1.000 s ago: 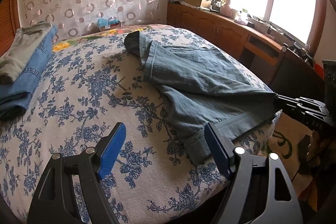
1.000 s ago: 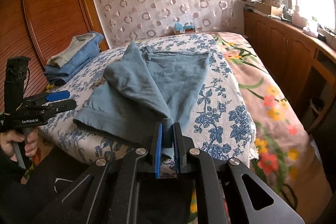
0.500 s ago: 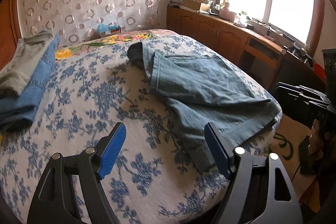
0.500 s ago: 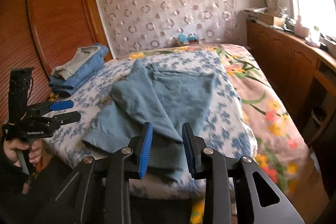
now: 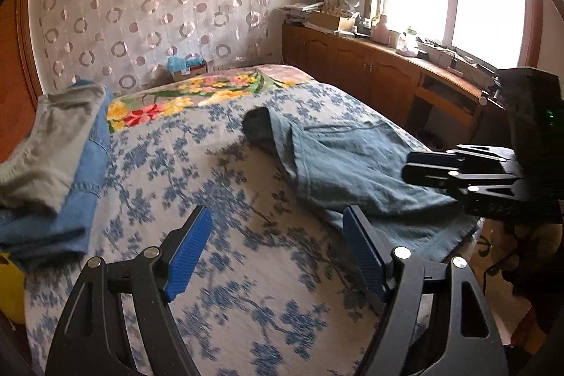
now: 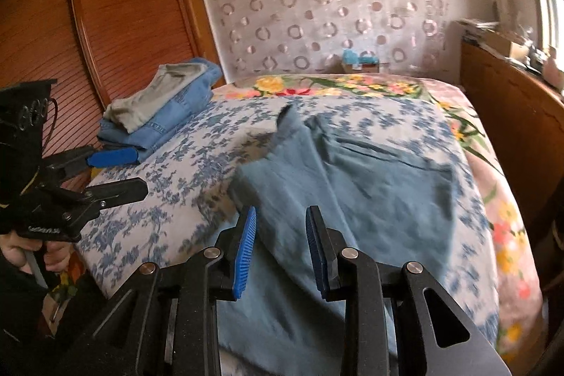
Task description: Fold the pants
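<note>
Grey-blue pants (image 5: 356, 164) lie folded lengthwise on the floral bedspread (image 5: 197, 164), with their hem at the near bed edge; they also show in the right wrist view (image 6: 373, 199). My left gripper (image 5: 278, 249) is open and empty, above the bedspread to the left of the pants. My right gripper (image 6: 280, 245) is open and empty, just above the near end of the pants. The right gripper also shows in the left wrist view (image 5: 433, 164), and the left gripper shows in the right wrist view (image 6: 116, 171).
A stack of folded clothes (image 5: 53, 157), grey on blue denim, sits at the bed's far left side (image 6: 165, 104). A wooden cabinet (image 5: 370, 73) with clutter runs under the window at the right. A wooden wardrobe (image 6: 116, 9) stands to the left.
My right gripper opened and let go of the pants hem, which now lies on the bed. My left gripper stayed open and lifted and tilted up a little.
</note>
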Available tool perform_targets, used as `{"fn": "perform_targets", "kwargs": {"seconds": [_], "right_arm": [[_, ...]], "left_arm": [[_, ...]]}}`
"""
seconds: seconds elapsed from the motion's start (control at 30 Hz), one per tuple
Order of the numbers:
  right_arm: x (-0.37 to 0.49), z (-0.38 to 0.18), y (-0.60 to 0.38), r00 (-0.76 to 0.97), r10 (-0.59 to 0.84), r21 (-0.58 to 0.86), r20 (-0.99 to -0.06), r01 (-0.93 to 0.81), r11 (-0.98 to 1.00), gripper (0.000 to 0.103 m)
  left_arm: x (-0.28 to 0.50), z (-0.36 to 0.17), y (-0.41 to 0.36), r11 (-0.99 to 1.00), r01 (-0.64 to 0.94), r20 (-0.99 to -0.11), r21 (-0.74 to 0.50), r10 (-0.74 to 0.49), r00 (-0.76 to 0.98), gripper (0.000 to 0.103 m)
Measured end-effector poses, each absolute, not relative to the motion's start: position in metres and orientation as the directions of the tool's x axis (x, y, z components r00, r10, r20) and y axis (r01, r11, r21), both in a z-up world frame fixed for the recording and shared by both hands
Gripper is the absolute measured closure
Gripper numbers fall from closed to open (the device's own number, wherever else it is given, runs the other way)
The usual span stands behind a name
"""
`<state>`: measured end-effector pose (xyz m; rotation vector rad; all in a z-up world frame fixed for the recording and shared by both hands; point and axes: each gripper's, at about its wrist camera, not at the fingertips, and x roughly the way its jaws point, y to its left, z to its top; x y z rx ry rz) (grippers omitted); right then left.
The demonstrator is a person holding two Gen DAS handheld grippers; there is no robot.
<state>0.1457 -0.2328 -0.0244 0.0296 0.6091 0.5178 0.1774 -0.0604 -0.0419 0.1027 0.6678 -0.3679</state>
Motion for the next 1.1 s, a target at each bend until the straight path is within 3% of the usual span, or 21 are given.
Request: {"fn": "perform_targets", "kwargs": {"seconds": [0.37, 0.6, 0.87, 0.93, 1.1], "right_arm": [[0.201, -0.036, -0.188, 0.583, 0.521, 0.172, -0.623, -0.547, 0.819, 0.073], [0.235, -0.051, -0.170, 0.513, 0.473, 0.137, -0.716, -0.561, 0.817, 0.073], [0.247, -0.054, -0.151, 0.514, 0.442, 0.096, -0.735, -0.566, 0.819, 0.073], [0.246, -0.054, -0.150, 0.534, 0.436, 0.086, -0.724, -0.558, 0.825, 0.093], [0.243, -0.042, -0.176, 0.578, 0.496, 0.178, -0.648, -0.518, 0.836, 0.095]], "left_arm": [[0.198, -0.048, -0.032, 0.936, 0.349, -0.627, -0.038, -0.294, 0.722, 0.025], [0.207, -0.055, -0.022, 0.939, 0.340, -0.638, -0.050, -0.291, 0.713, 0.025], [0.214, -0.064, -0.021, 0.940, 0.334, -0.650, -0.069, -0.296, 0.700, 0.025], [0.214, -0.066, -0.023, 0.939, 0.338, -0.655, -0.067, -0.296, 0.695, 0.025], [0.213, -0.068, -0.026, 0.941, 0.332, -0.656, -0.072, -0.295, 0.694, 0.025]]}}
